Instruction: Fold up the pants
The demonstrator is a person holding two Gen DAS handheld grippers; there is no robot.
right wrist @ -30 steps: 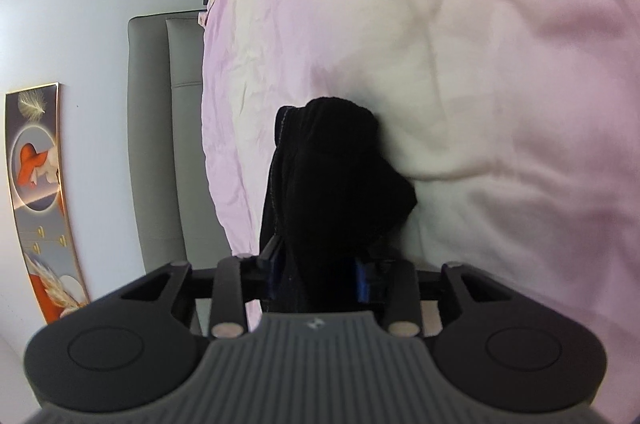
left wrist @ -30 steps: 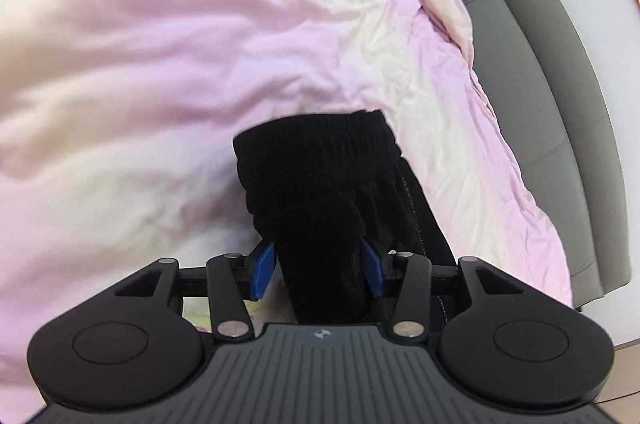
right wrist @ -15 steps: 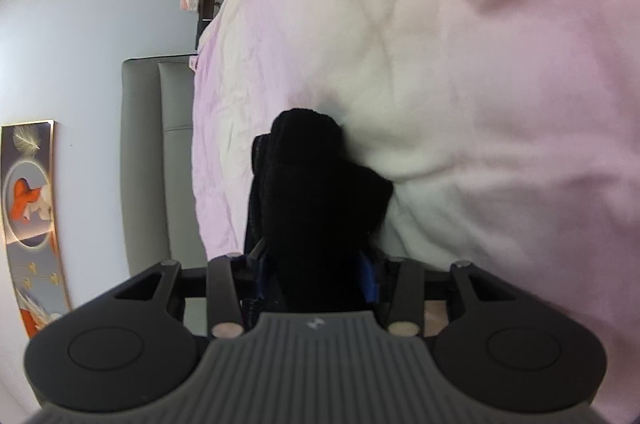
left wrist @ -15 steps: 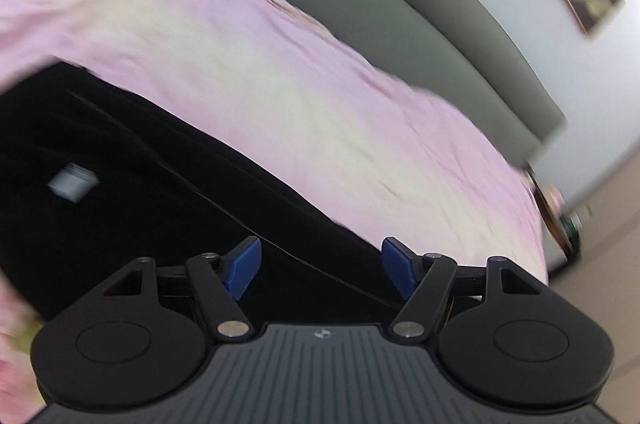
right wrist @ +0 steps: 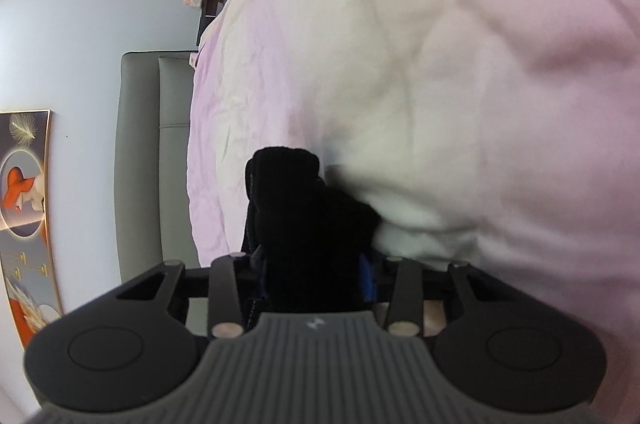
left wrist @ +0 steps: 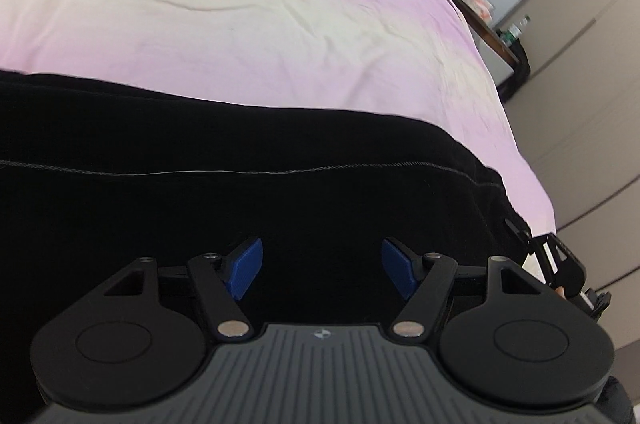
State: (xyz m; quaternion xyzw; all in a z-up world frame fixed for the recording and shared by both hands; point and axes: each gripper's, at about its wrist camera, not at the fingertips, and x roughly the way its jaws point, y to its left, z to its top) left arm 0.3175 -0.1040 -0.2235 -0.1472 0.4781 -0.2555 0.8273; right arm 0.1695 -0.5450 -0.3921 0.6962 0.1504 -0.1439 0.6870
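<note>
On the pink bed [left wrist: 280,24], the left hand-held gripper [left wrist: 322,266] gaped over the pants [left wrist: 280,184]; the right hand-held gripper [right wrist: 316,278] pinched a bunch, which might slip loose.

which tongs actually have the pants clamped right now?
The right tongs: their blue pads are shut on a bunched fold of the black pants. The left tongs stand open over the fabric, pads apart, gripping nothing.

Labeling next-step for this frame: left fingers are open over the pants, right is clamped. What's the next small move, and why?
Probably lower the left gripper and close it on the black pants just below. Its blue fingers are spread with nothing between them, while the right gripper is shut on a bunched end of the pants above the pink bedding; folding likely needs a second grip.
</note>
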